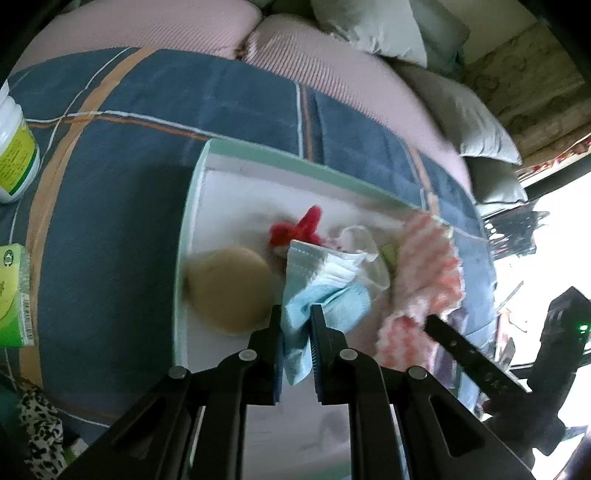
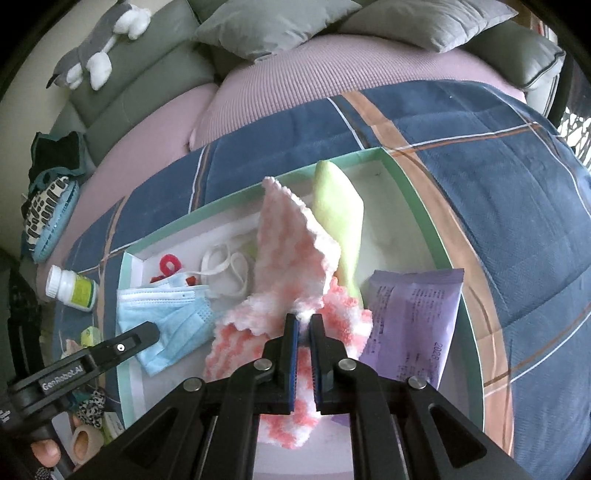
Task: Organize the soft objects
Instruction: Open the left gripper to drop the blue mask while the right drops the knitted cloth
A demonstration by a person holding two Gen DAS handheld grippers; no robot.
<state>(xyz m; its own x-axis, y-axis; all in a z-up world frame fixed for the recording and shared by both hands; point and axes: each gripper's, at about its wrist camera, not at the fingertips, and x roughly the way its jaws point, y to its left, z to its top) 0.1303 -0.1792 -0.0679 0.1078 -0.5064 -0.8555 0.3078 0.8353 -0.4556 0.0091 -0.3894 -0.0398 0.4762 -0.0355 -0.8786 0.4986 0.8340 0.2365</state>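
Over the box (image 2: pixel 424 206), the left gripper (image 1: pixel 295 317) is clamped on the limp, light mask (image 1: pixel 325 295) and the right gripper (image 2: pixel 303 325) on the fluffy cloth (image 2: pixel 291 251); both likely sag, so edge pinches suit.

Soft daylight, blown-out window glare at right, motion blur, fisheye-warped edges.

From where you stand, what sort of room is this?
Probably a living room or bedroom at home. Grey cushions line a sofa-like backrest, a plush toy lies on it, and a blue plaid blanket covers the soft surface under the green-rimmed box.
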